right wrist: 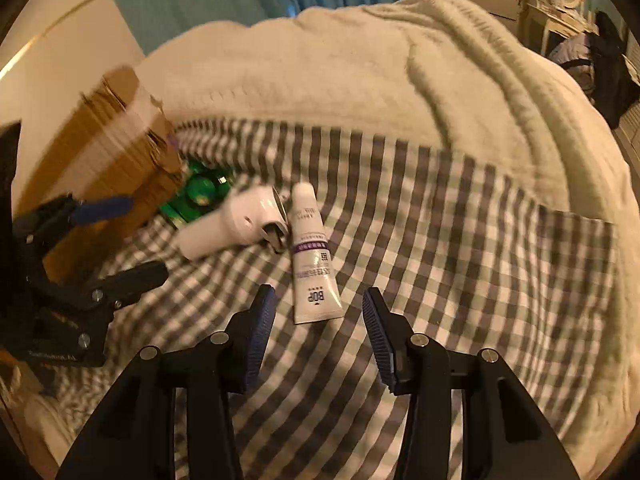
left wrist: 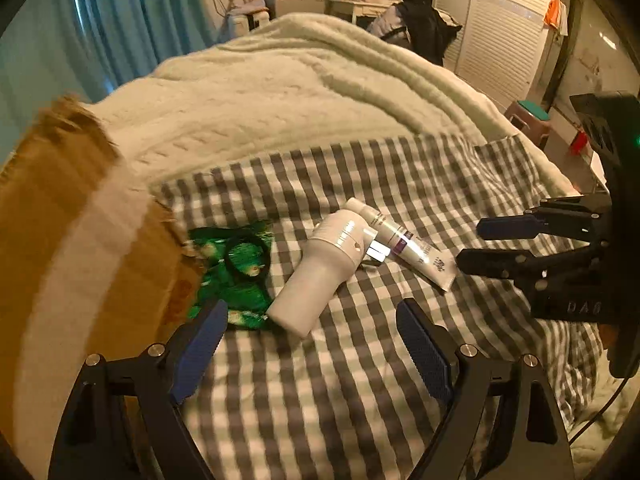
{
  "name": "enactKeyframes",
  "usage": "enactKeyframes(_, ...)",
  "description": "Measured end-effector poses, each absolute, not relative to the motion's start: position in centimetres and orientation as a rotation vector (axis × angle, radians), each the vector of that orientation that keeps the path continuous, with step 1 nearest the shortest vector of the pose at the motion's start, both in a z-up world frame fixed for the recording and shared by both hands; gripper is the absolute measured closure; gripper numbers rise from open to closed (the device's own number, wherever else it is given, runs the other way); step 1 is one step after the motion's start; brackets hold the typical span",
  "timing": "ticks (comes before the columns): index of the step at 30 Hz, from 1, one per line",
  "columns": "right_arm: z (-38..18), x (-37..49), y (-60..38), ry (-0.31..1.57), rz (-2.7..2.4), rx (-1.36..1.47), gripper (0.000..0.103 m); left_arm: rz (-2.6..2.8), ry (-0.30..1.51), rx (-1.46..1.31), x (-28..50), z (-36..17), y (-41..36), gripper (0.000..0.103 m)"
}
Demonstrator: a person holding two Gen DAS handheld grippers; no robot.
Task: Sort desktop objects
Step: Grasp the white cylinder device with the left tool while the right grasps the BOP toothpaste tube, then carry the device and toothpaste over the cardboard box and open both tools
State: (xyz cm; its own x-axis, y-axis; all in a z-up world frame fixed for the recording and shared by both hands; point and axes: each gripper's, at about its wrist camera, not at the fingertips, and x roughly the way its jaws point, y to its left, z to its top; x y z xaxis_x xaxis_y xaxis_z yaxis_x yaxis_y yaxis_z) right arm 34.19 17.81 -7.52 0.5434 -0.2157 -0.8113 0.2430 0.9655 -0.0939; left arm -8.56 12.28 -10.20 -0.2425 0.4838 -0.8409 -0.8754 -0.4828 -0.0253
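Blue-padded right gripper [right wrist: 319,334] hangs unclenched just short of the white tube [right wrist: 312,256] on the checked cloth [right wrist: 440,260]. Left gripper [left wrist: 312,344], spread wide, holds nothing; white handheld device [left wrist: 320,268] and green packet [left wrist: 236,272] lie ahead, beside a cardboard box [left wrist: 72,240] whose inside is hidden.

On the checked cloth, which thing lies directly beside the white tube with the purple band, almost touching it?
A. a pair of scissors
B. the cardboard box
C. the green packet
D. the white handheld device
D: the white handheld device lies with its head right next to the tube, while the green packet and the cardboard box sit farther left.
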Motion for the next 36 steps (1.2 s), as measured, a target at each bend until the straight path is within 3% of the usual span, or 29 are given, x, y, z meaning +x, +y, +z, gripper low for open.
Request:
enactKeyframes(8,-10.2,37.6,16.9,1.0,-0.231,0.0,0.058,1.81,0.601,-1.055,-10.1,-13.9,14.4,0.019)
enactKeyframes(13,-11.5,39.6,17.6,1.044,-0.235,-0.103,0.059,1.757,0.594,-1.072,-10.9,-15.1,15.0,0.053)
enactKeyframes(15,-11.5,39.9,17.8,1.058,-0.231,-0.13,0.075,1.732,0.522,-1.111,-11.7,-15.0,14.5,0.067)
enactKeyframes(16,-11.4,39.9,17.9,1.059,-0.226,-0.133,0.075,1.728,0.508,-1.12,-11.9,-15.0,14.4,0.069)
enactKeyframes(26,-9.5,36.6,18.1,1.04,-0.238,0.042,0.076,1.686,0.467,-1.137,-10.8,-13.1,12.6,0.071)
enactKeyframes(36,-4.4,33.0,23.1,0.979,-0.263,0.075,0.076,1.774,0.47,-1.069,-9.5,-5.9,8.9,0.071)
